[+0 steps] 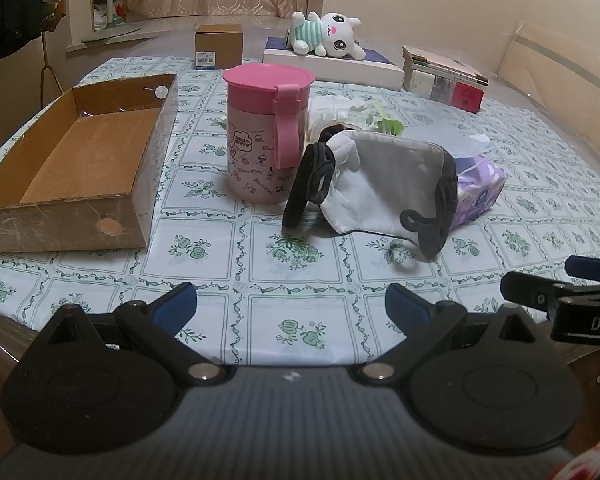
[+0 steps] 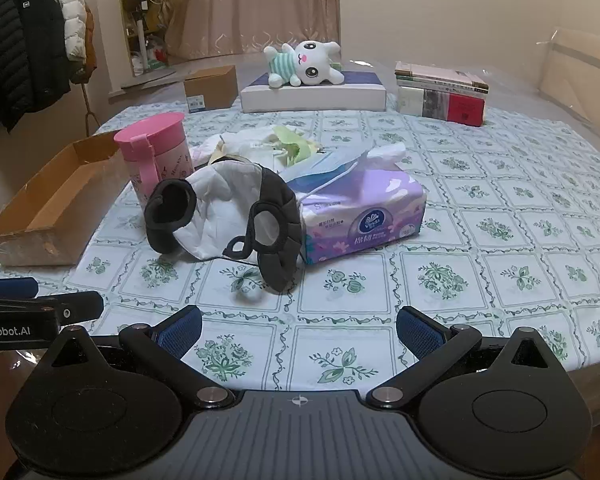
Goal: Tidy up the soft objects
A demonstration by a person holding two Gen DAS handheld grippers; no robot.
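Cardboard boxes [image 1: 72, 168] [image 1: 219, 45]: two. Pink cup [image 1: 266, 132], mask [image 1: 384, 184], tissue pack [image 2: 364, 212], plush toy [image 1: 328, 34]: one each.

Your pink cup [image 1: 266, 132] hides the pale cloth pile [image 1: 340, 110] behind; mask [image 2: 224, 212] covers the tissue pack's [image 2: 364, 216] left end.

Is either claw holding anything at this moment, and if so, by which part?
Nothing is held. The left claw and right claw are both open above the green-patterned tablecloth, short of the grey-and-white fabric face mask.
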